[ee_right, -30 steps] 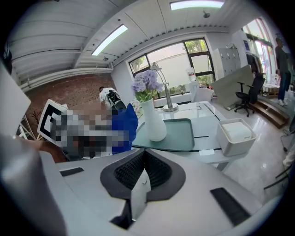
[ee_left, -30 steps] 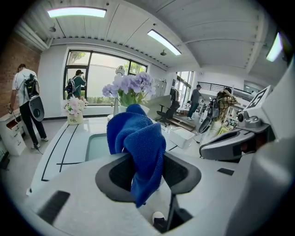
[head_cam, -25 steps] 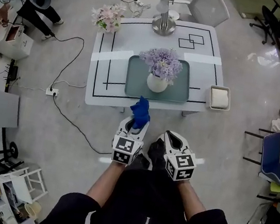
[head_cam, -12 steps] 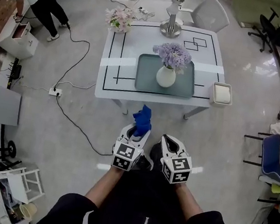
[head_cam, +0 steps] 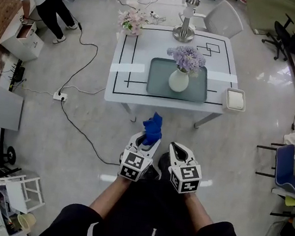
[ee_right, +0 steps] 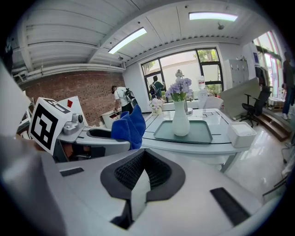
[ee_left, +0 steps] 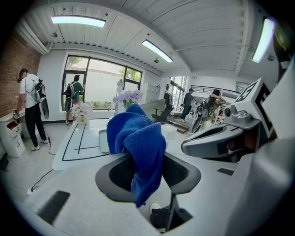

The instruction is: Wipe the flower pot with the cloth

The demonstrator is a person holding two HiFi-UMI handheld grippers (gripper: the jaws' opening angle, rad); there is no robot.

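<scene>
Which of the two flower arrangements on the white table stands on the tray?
The white pot with purple flowers, in the grey-green tray at mid-table; the pink-flowered one sits off the tray, at the table top's far left corner.

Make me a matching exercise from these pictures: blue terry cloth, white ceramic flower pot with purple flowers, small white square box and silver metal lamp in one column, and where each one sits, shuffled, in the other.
Column one
1. blue terry cloth
2. white ceramic flower pot with purple flowers
3. small white square box
4. silver metal lamp

Column two
A. at the far edge of the white table
B. on the grey-green tray
C. clamped in the left gripper
D. at the table's near right corner

Pairs: 1-C, 2-B, 3-D, 4-A
</scene>
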